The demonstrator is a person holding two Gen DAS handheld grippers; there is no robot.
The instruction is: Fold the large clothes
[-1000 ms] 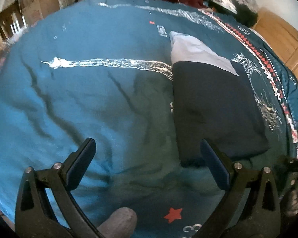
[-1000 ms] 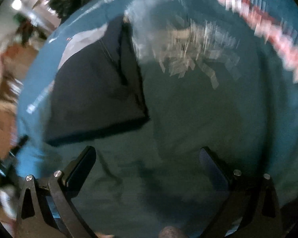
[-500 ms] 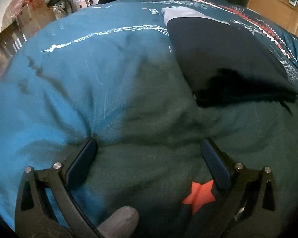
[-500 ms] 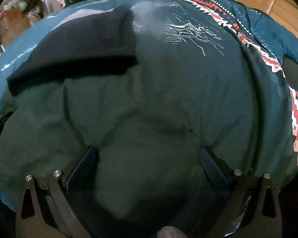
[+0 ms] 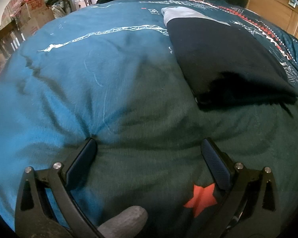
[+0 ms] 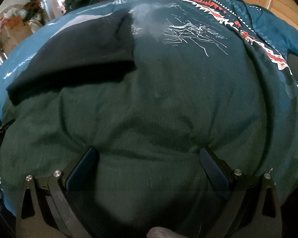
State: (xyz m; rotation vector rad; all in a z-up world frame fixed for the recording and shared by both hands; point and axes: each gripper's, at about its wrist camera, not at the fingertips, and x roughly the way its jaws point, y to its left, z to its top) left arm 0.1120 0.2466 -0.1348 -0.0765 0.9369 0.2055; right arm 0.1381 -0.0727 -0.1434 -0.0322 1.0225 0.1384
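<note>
Teal-blue bedspread (image 5: 73, 75) with white line print, red star (image 5: 201, 199) beside left gripper's right jaw, red-white zigzag band (image 6: 268, 53) far right of right gripper's jaws. Black folded garment (image 5: 224, 63) ahead, with a grey strip (image 5: 184, 14) at its far end. Jaw pads dark blue.

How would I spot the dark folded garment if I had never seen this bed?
Start from the big teal bedspread with white line patterns. On it, ahead of the open left gripper and to its right, lies a flat folded garment. It is plain navy, almost black, with a pale grey band at its far end, unlike the patterned cover.
</note>
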